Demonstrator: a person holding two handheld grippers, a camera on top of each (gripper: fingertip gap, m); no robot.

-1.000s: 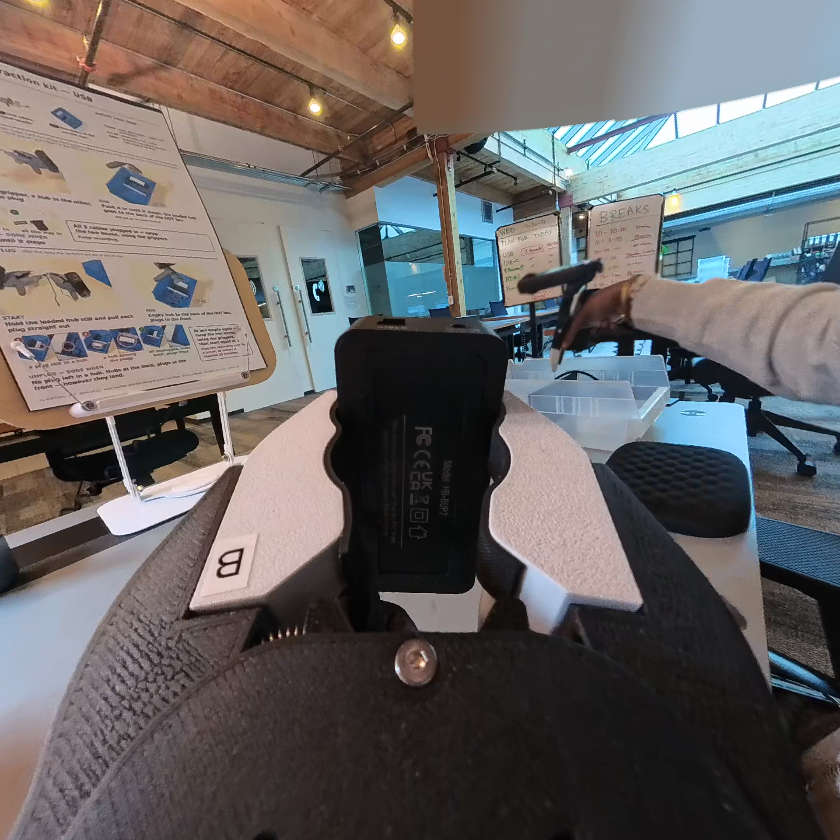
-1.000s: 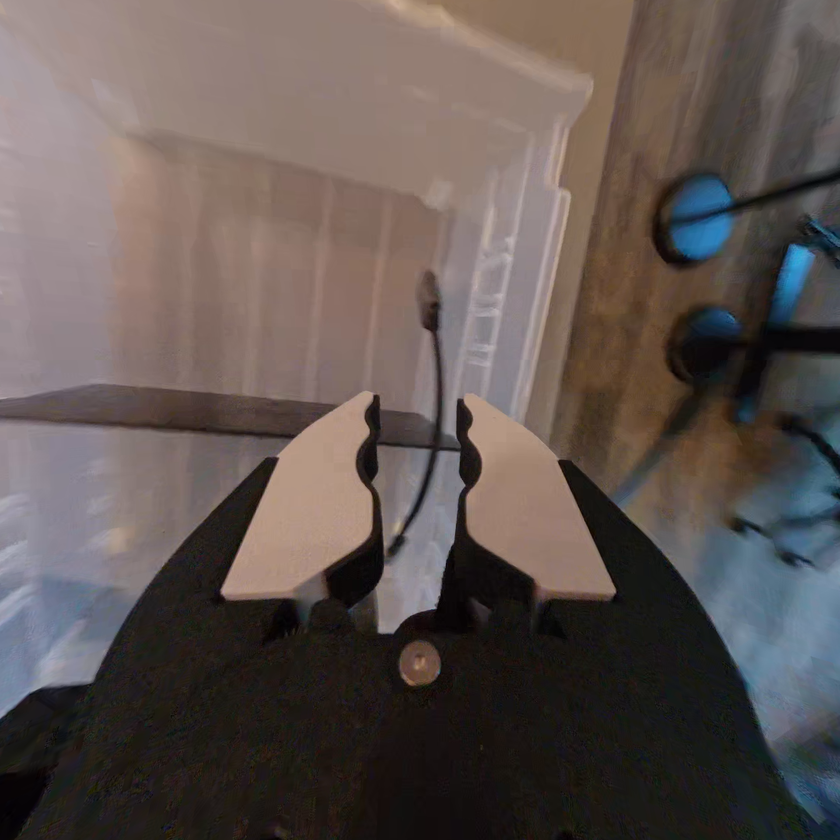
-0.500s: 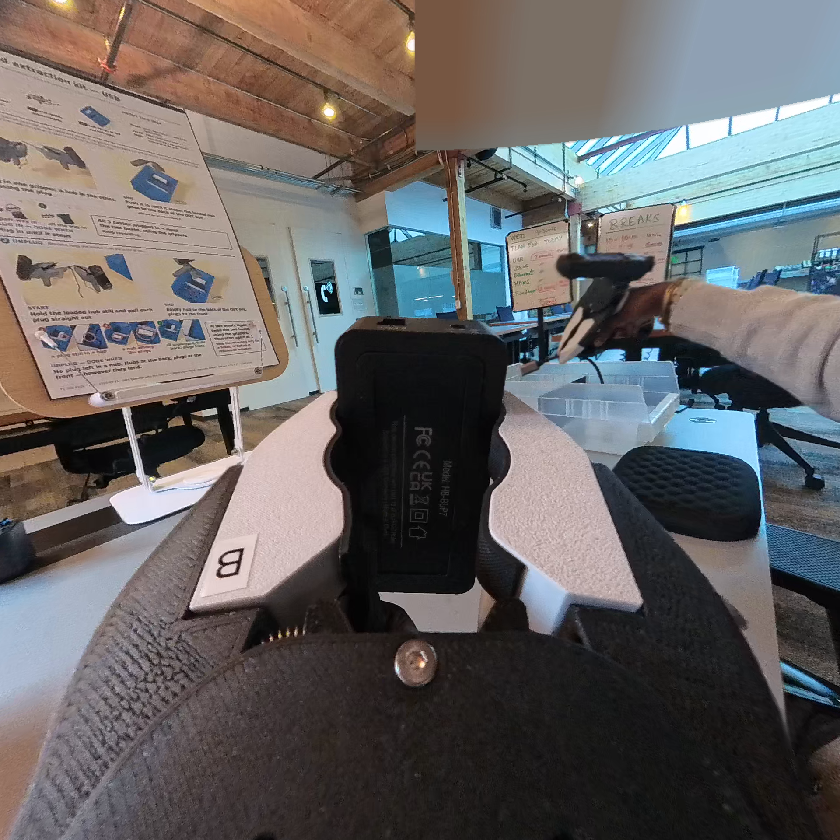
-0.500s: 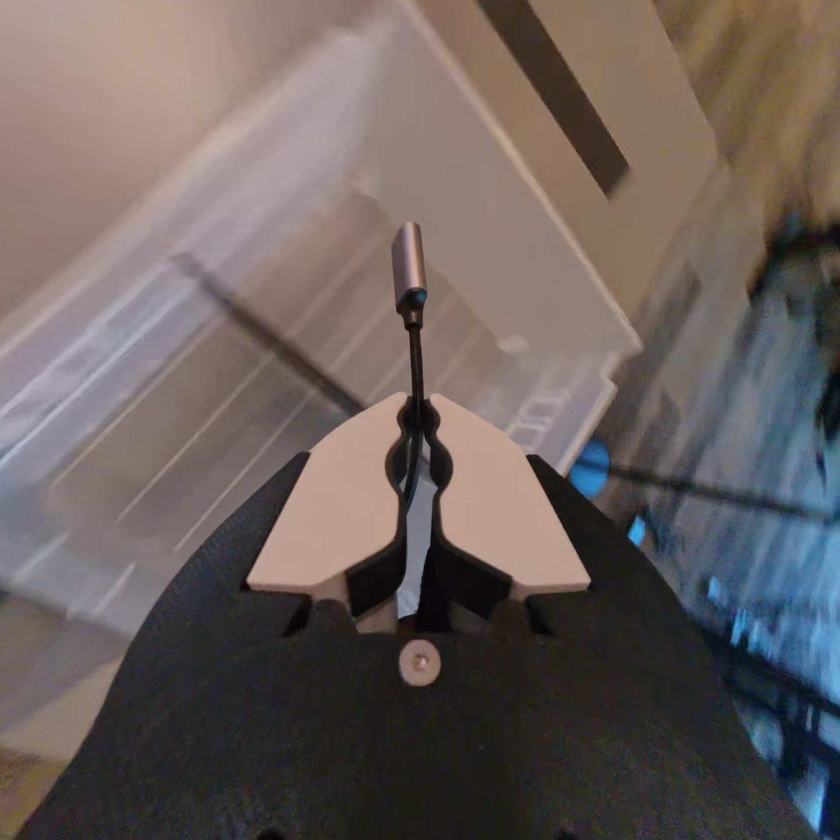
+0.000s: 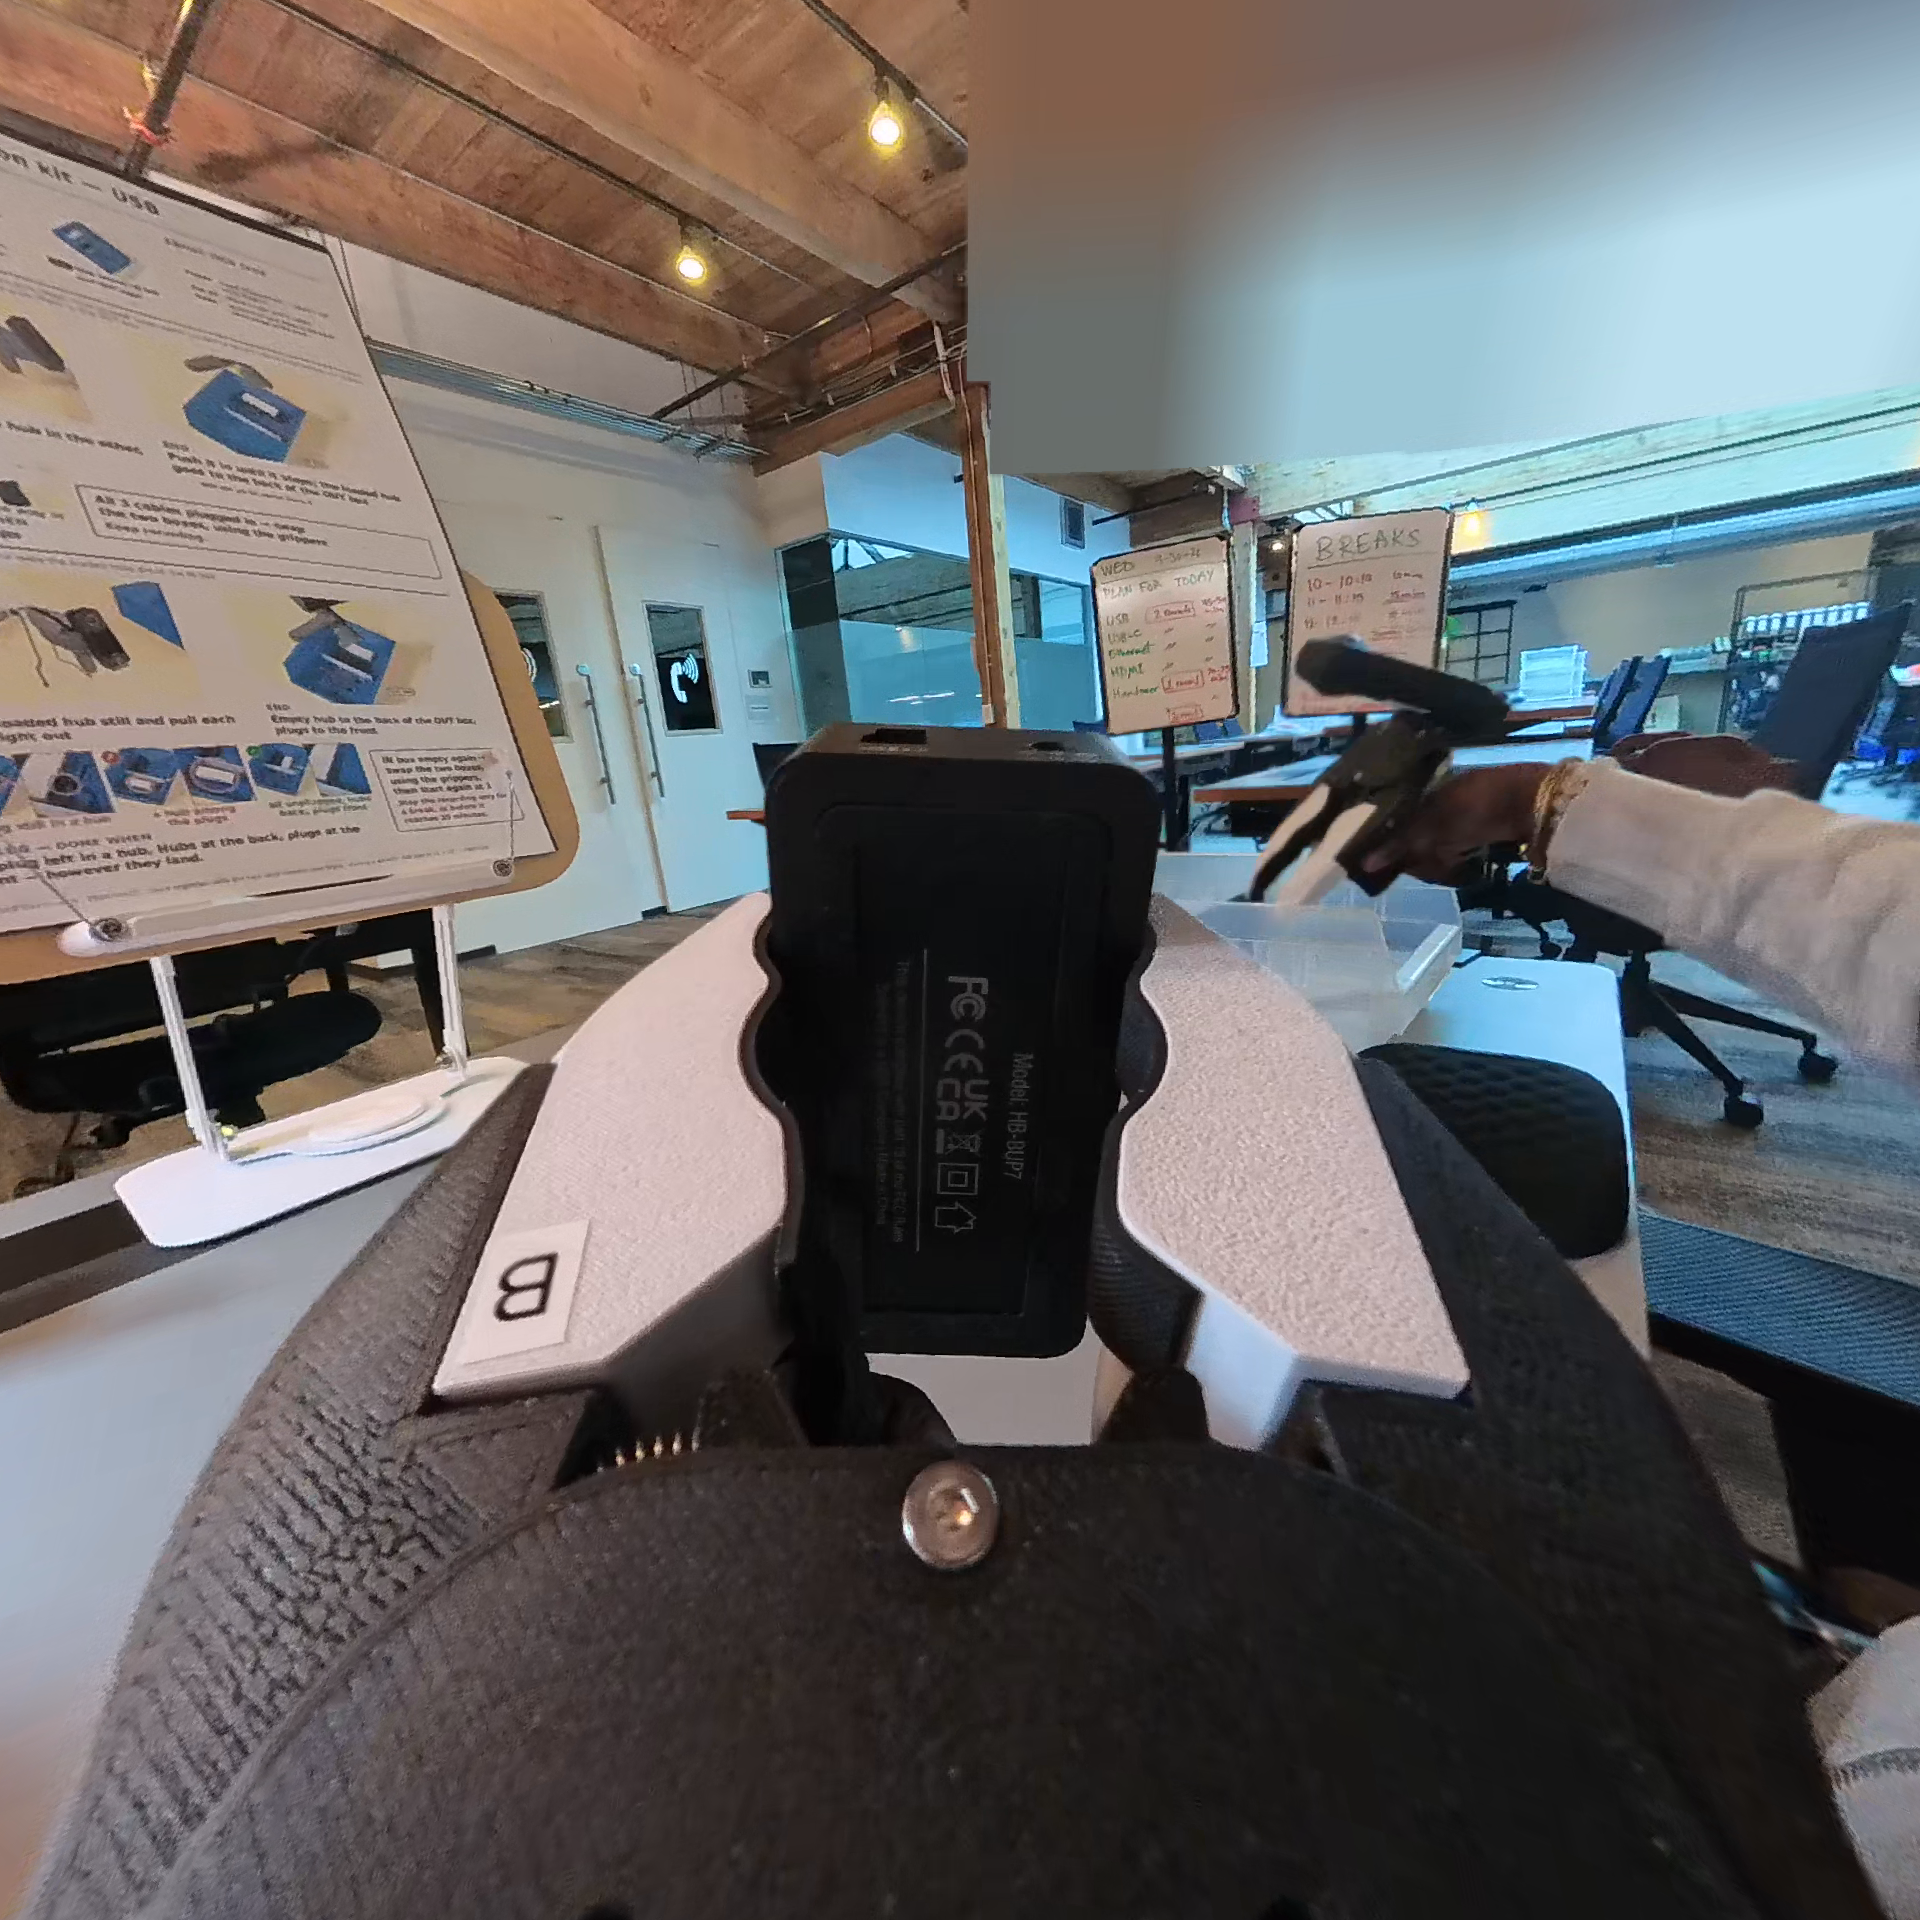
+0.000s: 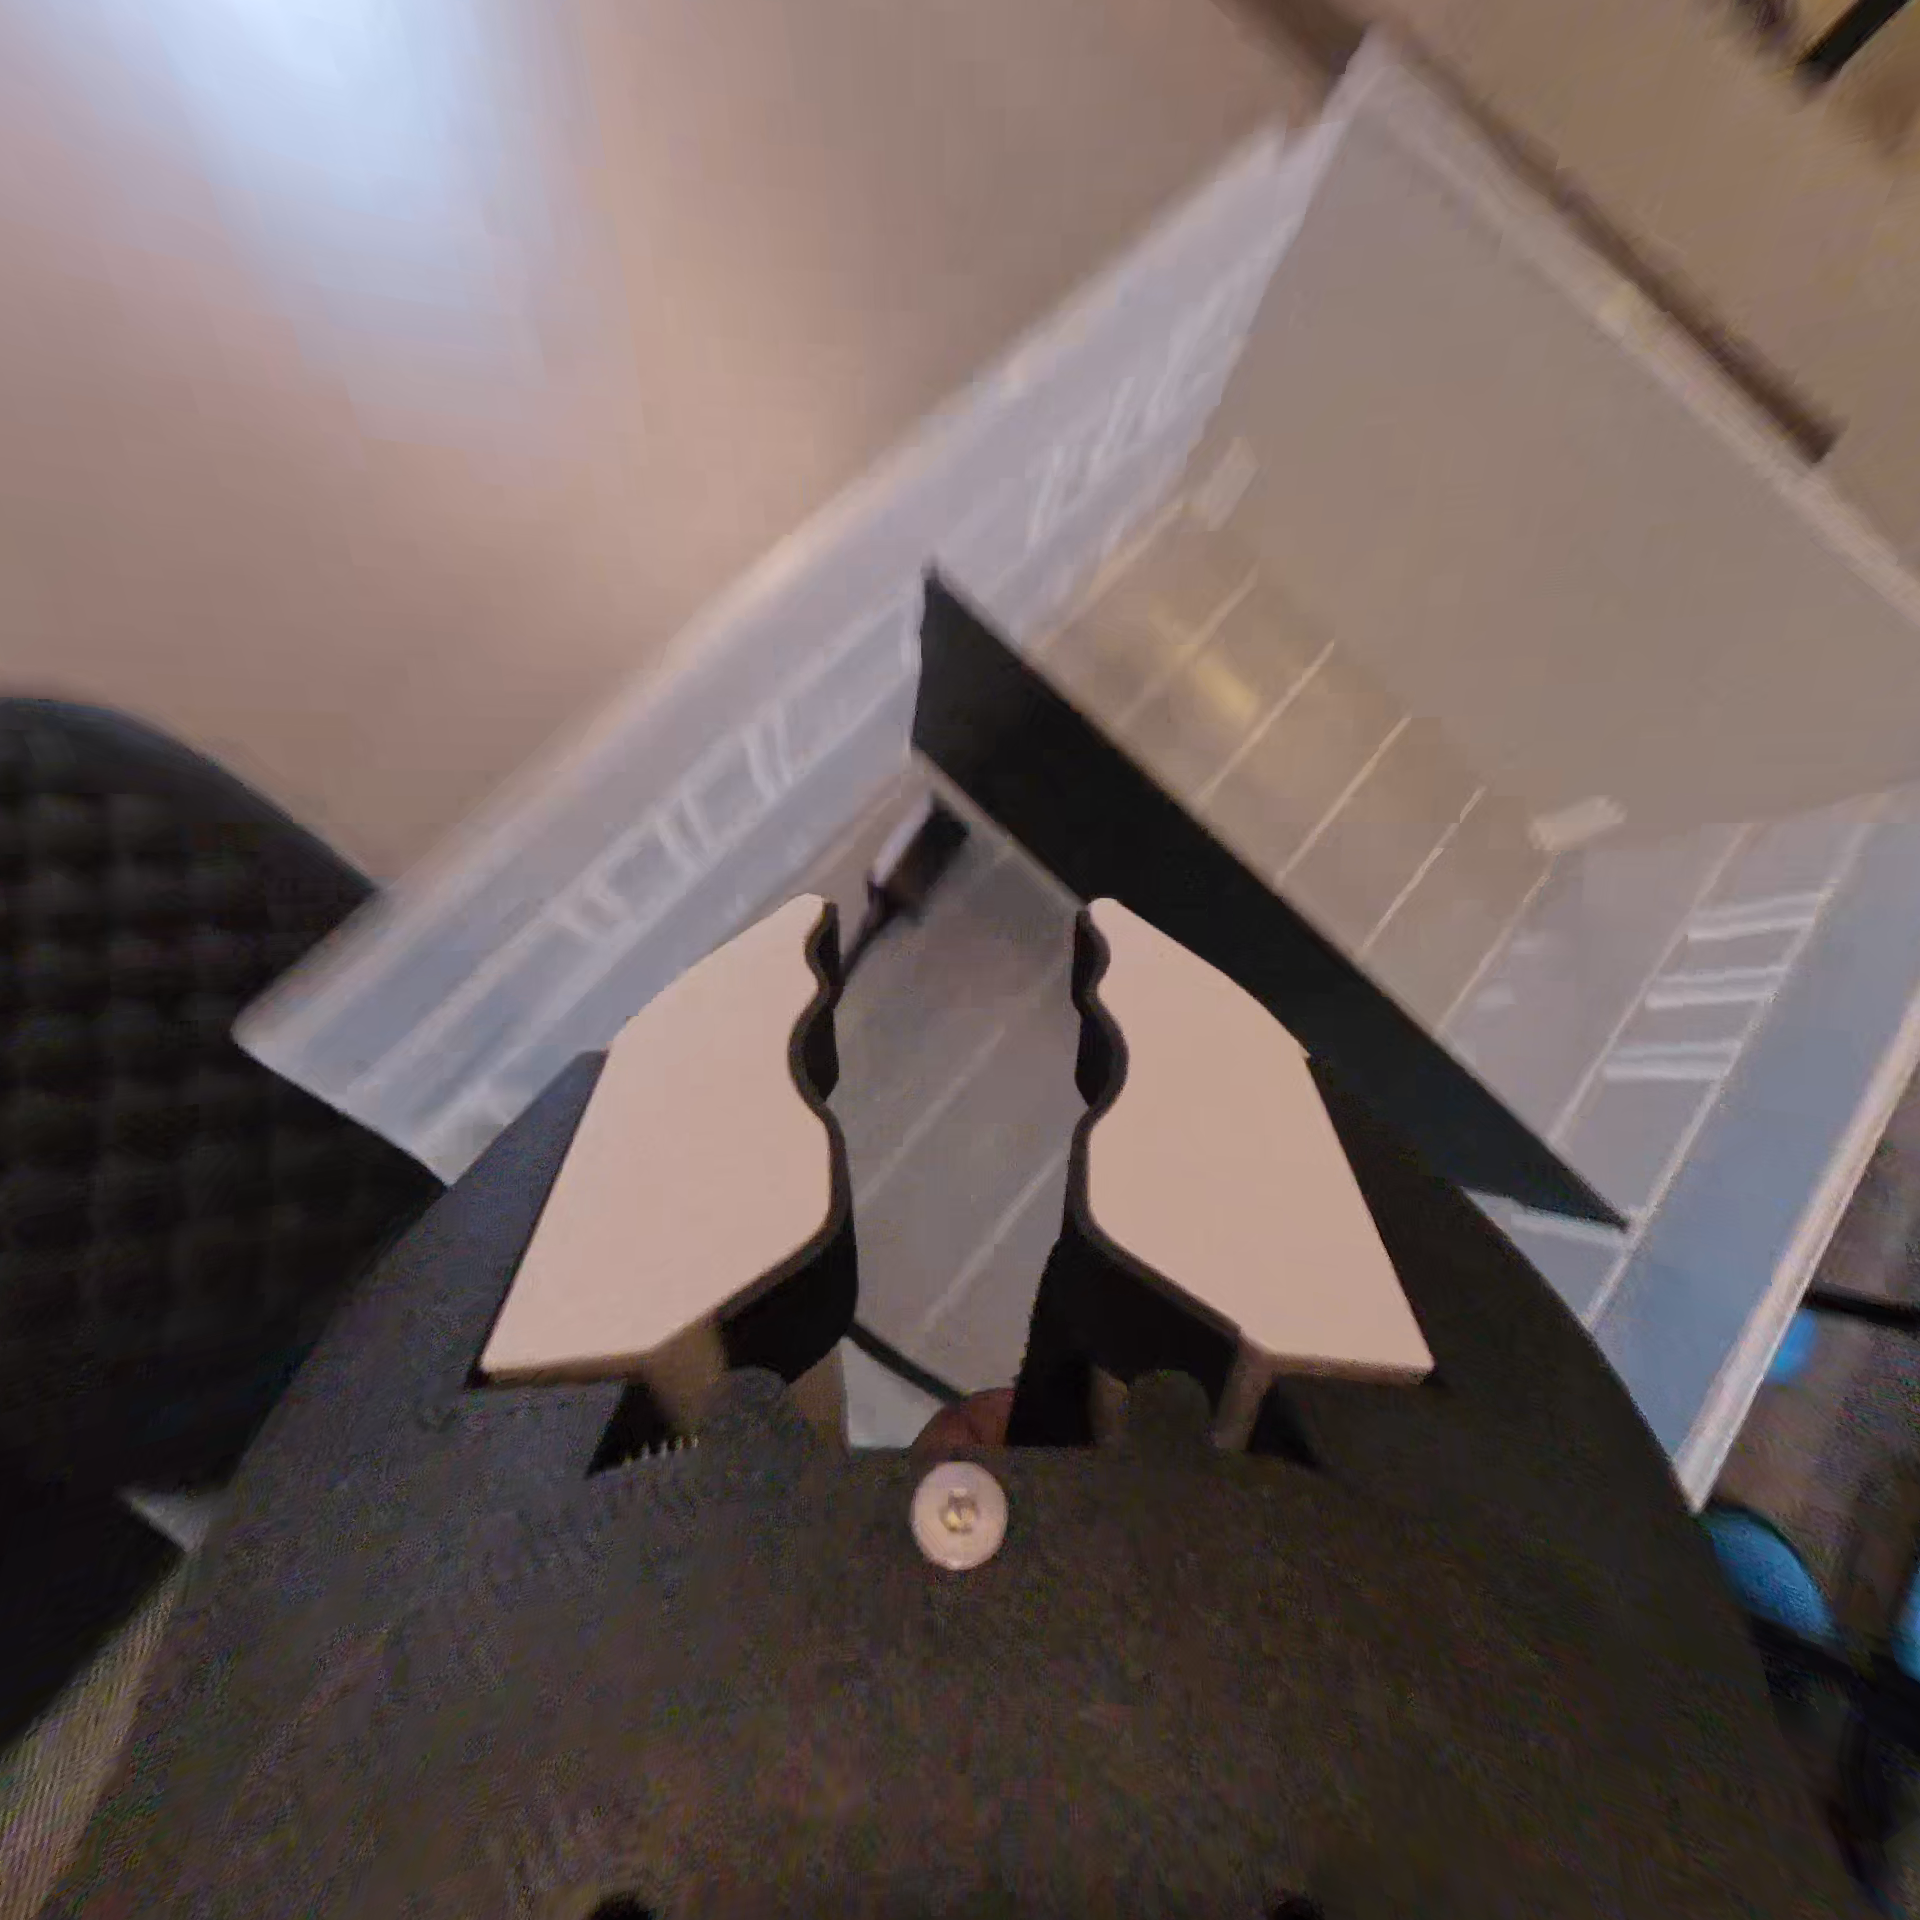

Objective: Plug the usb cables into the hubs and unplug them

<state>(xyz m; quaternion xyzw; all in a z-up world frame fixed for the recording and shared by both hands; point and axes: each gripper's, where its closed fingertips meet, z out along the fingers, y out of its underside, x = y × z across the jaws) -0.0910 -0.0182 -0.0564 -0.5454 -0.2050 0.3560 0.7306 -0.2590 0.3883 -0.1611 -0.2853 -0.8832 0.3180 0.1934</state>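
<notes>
My left gripper (image 5: 958,914) is shut on a black USB hub (image 5: 956,1039) and holds it upright above the table, ports facing away at its top end. My right gripper (image 6: 956,914) is open and empty, pointing down into a clear plastic box (image 6: 1455,520). A dark cable plug (image 6: 914,862) lies in the box just beyond my left fingertip, free of the fingers. In the left wrist view the right gripper (image 5: 1314,847) hovers over the same box (image 5: 1340,956) at the far right of the table.
A black divider (image 6: 1195,904) crosses the box. A black textured pad (image 5: 1496,1143) lies beside the box, also in the right wrist view (image 6: 135,987). An instruction board on a stand (image 5: 208,571) is at the left. Office chairs and whiteboards stand beyond the table. Left tips to right tips: about 45 cm.
My right gripper was shut on the cable half a second ago; it has opened, the cable has dropped free, and the gripper has moved lower over the box. The left gripper keeps its hold on the hub.
</notes>
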